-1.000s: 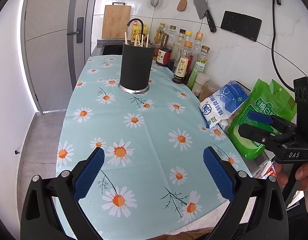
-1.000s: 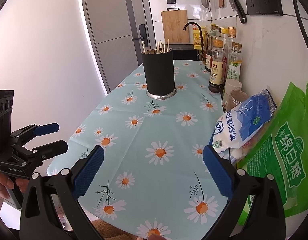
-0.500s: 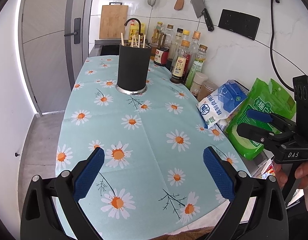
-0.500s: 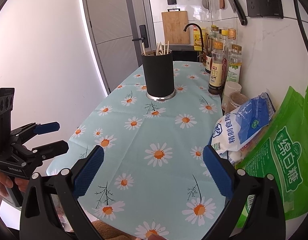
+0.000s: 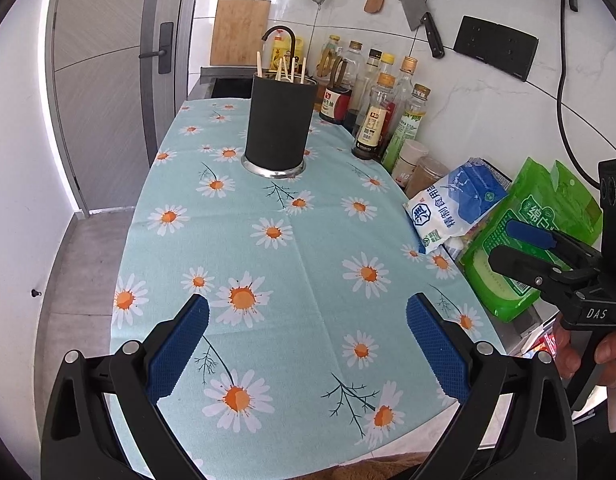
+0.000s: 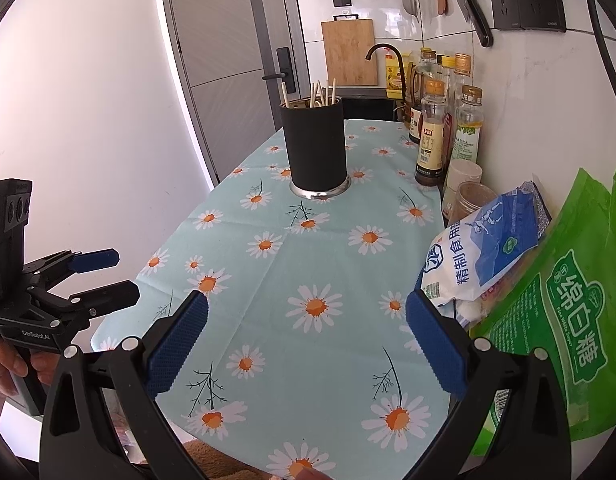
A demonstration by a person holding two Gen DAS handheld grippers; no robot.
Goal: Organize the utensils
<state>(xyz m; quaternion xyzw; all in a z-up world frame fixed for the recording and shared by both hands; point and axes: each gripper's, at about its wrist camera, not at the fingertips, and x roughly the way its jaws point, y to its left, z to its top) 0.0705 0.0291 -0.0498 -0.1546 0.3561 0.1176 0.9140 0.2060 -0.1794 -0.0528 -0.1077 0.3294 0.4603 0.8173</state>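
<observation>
Black utensil holder point(image 5: 279, 126) upright in upper centre of the left view, on the daisy-print tabletop point(image 5: 308, 264), pale sticks point(image 5: 286, 68) poking straight up from it. Well apart from both grippers, dead ahead. Left gripper point(image 5: 308, 344) wide, empty; right gripper point(image 6: 307, 342) likewise wide, empty. Neither clearly nearer. Long axis vertical, so likely a reach forward and a grasp from above.

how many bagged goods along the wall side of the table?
2 visible. The blue-and-white bag leans on the jars by the wall; the green bag sits just nearer the camera, touching it. More packets may be hidden under or behind them.
</observation>
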